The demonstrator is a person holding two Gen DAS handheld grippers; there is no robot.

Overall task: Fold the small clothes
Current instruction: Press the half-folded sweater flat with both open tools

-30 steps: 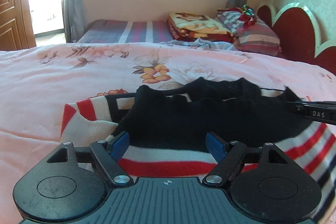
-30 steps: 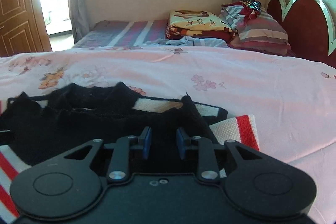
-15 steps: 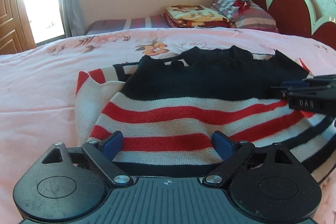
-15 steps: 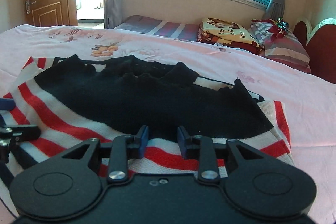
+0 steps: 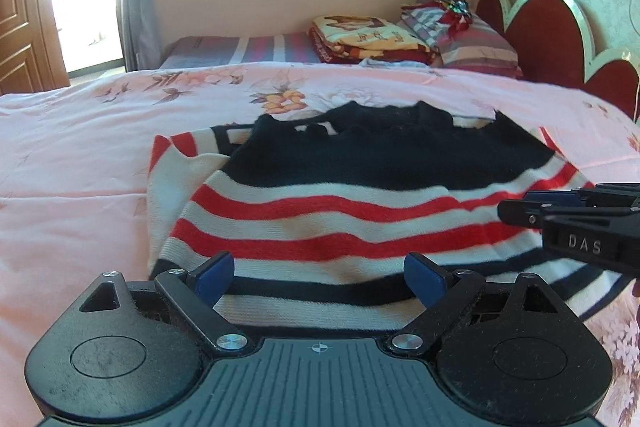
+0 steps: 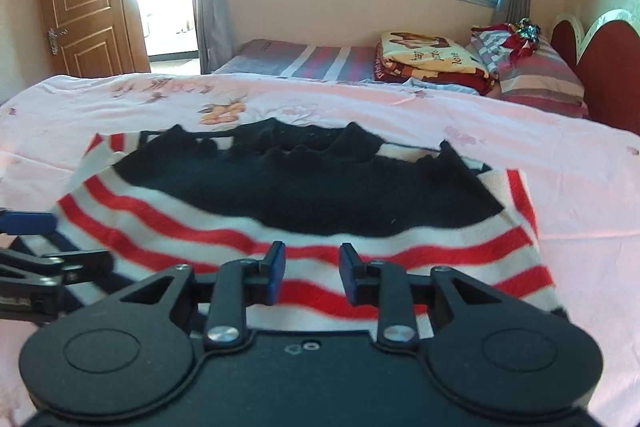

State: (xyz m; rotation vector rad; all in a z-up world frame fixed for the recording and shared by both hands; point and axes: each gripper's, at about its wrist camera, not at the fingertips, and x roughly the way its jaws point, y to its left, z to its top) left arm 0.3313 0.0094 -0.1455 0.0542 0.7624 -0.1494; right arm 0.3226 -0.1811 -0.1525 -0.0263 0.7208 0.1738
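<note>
The striped sweater (image 5: 360,195) lies on the bed (image 5: 80,155) — left gripper (image 5: 320,277) wide open over its hem, right gripper (image 6: 312,273) narrowly open, both holding nothing.

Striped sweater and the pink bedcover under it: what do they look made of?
Striped sweater: looks like knitted yarn, matte; ribbed knit rows show in the white bands, fuzzy edges. Pink bedcover: seemingly thin woven cotton or blend, smooth, floral print, soft creases.
</note>
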